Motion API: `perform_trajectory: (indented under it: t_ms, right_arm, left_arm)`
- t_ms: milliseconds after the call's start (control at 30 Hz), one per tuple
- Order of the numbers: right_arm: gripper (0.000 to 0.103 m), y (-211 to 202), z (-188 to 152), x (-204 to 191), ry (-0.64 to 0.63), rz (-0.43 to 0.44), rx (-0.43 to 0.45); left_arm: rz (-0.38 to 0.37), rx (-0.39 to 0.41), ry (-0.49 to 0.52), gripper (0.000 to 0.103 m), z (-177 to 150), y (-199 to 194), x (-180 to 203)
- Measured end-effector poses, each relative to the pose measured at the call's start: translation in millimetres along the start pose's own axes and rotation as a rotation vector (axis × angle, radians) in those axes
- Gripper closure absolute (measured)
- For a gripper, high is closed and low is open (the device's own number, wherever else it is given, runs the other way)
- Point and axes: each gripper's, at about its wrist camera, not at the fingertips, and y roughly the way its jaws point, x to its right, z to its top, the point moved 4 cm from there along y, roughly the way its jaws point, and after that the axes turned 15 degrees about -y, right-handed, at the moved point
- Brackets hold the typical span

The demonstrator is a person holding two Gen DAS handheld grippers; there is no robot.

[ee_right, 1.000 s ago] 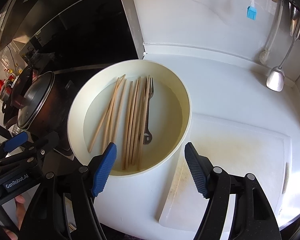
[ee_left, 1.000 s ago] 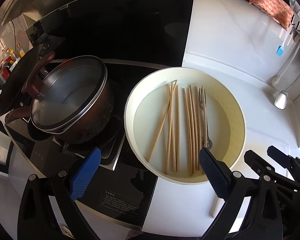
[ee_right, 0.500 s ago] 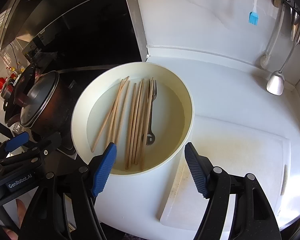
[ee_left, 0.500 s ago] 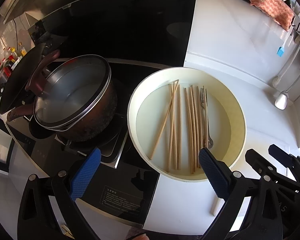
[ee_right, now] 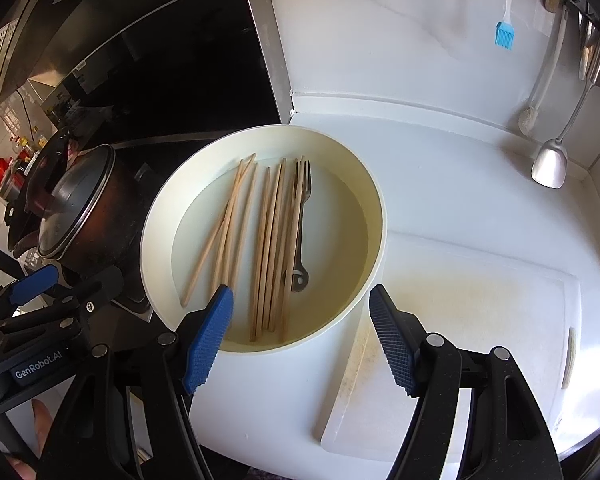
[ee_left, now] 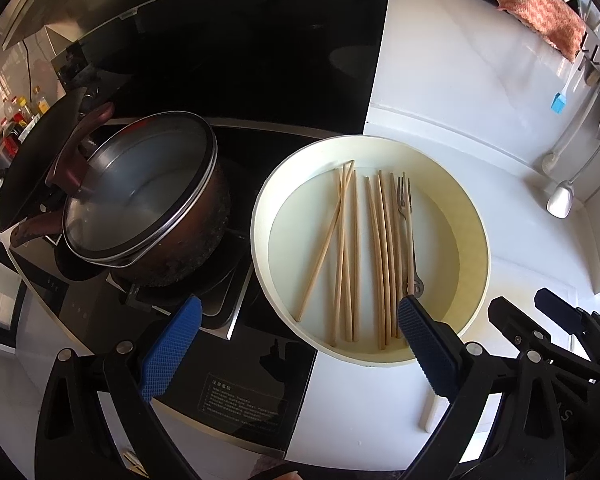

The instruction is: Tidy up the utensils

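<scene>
Right wrist view, round cream basin, wooden chopsticks, metal fork

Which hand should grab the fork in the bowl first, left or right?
Probably the right. The right gripper is open and lined up with the bowl's near rim, the fork straight ahead. The left gripper, also open, sits nearer the stove and pot.
</scene>
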Motion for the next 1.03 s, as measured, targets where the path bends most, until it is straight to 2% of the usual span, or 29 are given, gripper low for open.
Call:
perform_trajectory:
  t_ms: [367, 667, 833, 1033]
  right_arm:
    - [0.036, 1.0, 0.9, -1.2, -0.001, 0.0, 0.001]
    - [0.036, 1.7, 1.5, -2.7, 0.0, -0.002, 0.001]
    - [0.036, 2.5, 1.8, -5.8, -0.003, -0.004, 0.003]
    - [0.036, 2.4, 2.0, -7.8, -0.006, -0.002, 0.005]
  left_arm:
    - [-0.009, 0.004, 0.0, 0.006, 2.1, -0.9, -0.2]
    - [-0.045, 0.02, -0.005, 0.006, 2.7, -4.2, -1.9]
    - [-0.011, 0.015, 0.006, 0.006, 3.7, -3.0, -1.1]
    - [-0.006, 0.006, 0.004, 0.006, 2.8, -1.8, -3.1]
